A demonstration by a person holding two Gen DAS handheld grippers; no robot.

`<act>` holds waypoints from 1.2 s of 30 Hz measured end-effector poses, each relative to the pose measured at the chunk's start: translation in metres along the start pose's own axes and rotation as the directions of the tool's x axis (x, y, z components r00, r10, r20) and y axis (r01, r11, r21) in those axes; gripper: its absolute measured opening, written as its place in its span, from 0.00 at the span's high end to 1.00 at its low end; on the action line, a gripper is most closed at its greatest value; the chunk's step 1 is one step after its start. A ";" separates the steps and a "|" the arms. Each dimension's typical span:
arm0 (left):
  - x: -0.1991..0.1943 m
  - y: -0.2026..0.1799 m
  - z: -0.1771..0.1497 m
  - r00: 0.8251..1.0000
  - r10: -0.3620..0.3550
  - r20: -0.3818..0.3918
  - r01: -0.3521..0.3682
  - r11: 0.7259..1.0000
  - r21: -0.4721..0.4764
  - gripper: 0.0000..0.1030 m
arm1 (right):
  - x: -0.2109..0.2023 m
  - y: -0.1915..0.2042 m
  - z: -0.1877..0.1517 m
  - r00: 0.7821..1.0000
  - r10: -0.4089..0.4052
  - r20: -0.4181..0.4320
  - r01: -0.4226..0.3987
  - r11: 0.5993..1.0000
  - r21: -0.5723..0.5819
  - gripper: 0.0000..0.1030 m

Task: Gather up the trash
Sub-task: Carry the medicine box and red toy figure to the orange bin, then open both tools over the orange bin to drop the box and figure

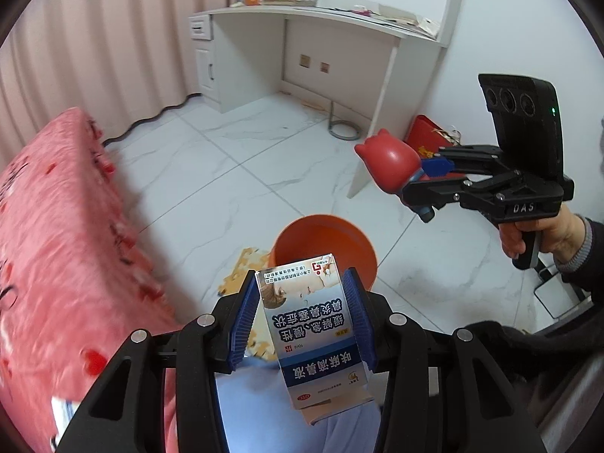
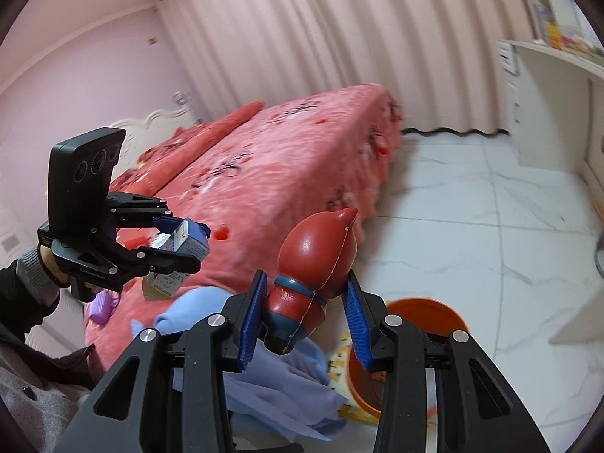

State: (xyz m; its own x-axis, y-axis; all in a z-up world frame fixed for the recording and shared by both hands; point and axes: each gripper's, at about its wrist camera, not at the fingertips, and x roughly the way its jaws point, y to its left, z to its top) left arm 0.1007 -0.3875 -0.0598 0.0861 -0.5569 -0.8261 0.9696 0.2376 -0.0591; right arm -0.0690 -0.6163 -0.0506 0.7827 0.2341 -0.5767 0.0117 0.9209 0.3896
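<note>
My left gripper (image 1: 302,313) is shut on a blue and white medicine box (image 1: 313,324) with Chinese print, held in the air just short of the orange bin (image 1: 324,241) on the floor. It also shows in the right wrist view (image 2: 177,243) above the bed. My right gripper (image 2: 305,313) is shut on a red and blue toy figure (image 2: 313,264), held above and left of the orange bin (image 2: 426,313). In the left wrist view the right gripper (image 1: 430,185) holds the toy (image 1: 389,162) to the right of the bin, higher up.
A bed with a pink-red blanket (image 2: 271,173) stands to the left. A light blue cloth (image 2: 271,373) and yellow puzzle pieces (image 1: 245,268) lie by the bin. A white desk (image 1: 302,37) stands at the far wall. A purple item (image 2: 102,305) lies on the bed.
</note>
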 end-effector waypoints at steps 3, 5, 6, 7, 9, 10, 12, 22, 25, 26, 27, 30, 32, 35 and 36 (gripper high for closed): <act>0.021 -0.001 0.013 1.000 -0.026 -0.007 0.026 1.000 0.014 0.54 | -0.004 -0.025 -0.010 1.000 -0.028 -0.004 0.028 0.998 0.049 0.60; 0.033 -0.002 0.020 0.999 -0.047 -0.018 0.047 0.999 0.014 0.54 | -0.002 -0.041 -0.016 0.999 -0.042 -0.011 0.043 0.996 0.081 0.60; 0.041 -0.003 0.022 0.998 -0.056 -0.023 0.056 0.998 0.014 0.54 | -0.001 -0.048 -0.019 0.999 -0.045 -0.015 0.046 0.995 0.091 0.60; 0.048 -0.004 0.024 0.997 -0.065 -0.030 0.065 0.998 0.013 0.54 | 0.002 -0.055 -0.022 0.999 -0.051 -0.020 0.053 0.993 0.103 0.60; 0.061 -0.004 0.026 0.995 -0.083 -0.046 0.083 0.996 0.011 0.54 | 0.007 -0.064 -0.026 0.998 -0.054 -0.027 0.057 0.991 0.122 0.60; 0.066 -0.002 0.027 0.994 -0.090 -0.054 0.091 0.996 0.010 0.54 | 0.008 -0.071 -0.029 0.998 -0.059 -0.031 0.062 0.989 0.132 0.60; 0.076 0.001 0.028 0.992 -0.102 -0.067 0.103 0.995 0.009 0.54 | 0.013 -0.076 -0.030 0.997 -0.063 -0.036 0.068 0.988 0.142 0.60; 0.114 0.002 0.043 0.986 -0.140 -0.088 0.139 0.990 -0.014 0.54 | 0.034 -0.101 -0.037 0.995 -0.076 -0.057 0.085 0.980 0.180 0.60; 0.122 -0.001 0.044 0.985 -0.144 -0.097 0.144 0.990 -0.012 0.53 | 0.042 -0.102 -0.038 0.995 -0.076 -0.063 0.087 0.978 0.190 0.60; 0.125 -0.001 0.045 0.984 -0.146 -0.100 0.145 0.989 -0.015 0.53 | 0.044 -0.102 -0.038 0.995 -0.075 -0.067 0.087 0.977 0.193 0.60; 0.127 0.000 0.044 0.984 -0.146 -0.103 0.145 0.989 -0.018 0.53 | 0.045 -0.102 -0.039 0.995 -0.075 -0.069 0.087 0.977 0.194 0.60; 0.133 0.001 0.043 0.985 -0.130 -0.110 0.129 0.992 -0.018 0.52 | 0.052 -0.103 -0.041 0.993 -0.078 -0.084 0.094 0.975 0.200 0.55; 0.137 0.002 0.043 0.985 -0.128 -0.117 0.126 0.992 -0.025 0.44 | 0.056 -0.105 -0.043 0.992 -0.087 -0.093 0.105 0.972 0.211 0.53; 0.138 0.003 0.042 0.985 -0.123 -0.119 0.119 0.992 -0.034 0.41 | 0.059 -0.106 -0.043 0.992 -0.085 -0.095 0.104 0.970 0.218 0.53; 0.138 0.004 0.041 0.985 -0.124 -0.120 0.120 0.992 -0.038 0.41 | 0.060 -0.106 -0.042 0.992 -0.084 -0.095 0.103 0.971 0.217 0.53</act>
State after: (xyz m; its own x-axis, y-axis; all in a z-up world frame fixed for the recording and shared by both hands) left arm 0.1256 -0.4963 -0.1508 -0.0629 -0.4826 -0.8736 0.9635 0.1989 -0.1793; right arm -0.0500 -0.6864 -0.1566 0.7166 0.1846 -0.6727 0.2265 0.8505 0.4747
